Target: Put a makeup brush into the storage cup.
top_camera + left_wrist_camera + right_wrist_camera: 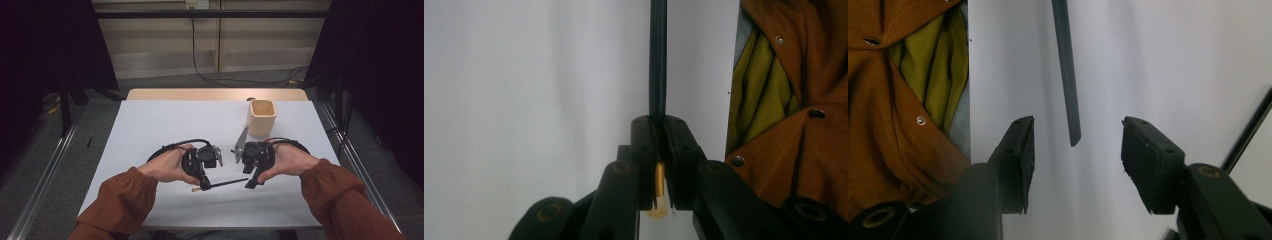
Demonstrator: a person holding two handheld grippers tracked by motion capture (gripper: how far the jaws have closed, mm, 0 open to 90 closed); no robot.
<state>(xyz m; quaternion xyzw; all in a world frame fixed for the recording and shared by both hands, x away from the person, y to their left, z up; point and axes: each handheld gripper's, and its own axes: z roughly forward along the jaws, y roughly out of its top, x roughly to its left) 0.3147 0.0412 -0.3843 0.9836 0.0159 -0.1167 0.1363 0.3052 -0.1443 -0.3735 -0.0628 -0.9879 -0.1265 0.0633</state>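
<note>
Right tongs [1075,167] spread wide; dark stick [1067,75] tip between jaws, above white table [1173,60].

One dark brush [227,183] with a yellowish end lies low over the white tabletop [165,120]. One tan square cup [261,117] stands on that tabletop. Two tools are counted: the left tool [204,187] and the right tool [249,183]. Two hands hold them, a left hand [167,165] and a right hand [287,161]
</note>
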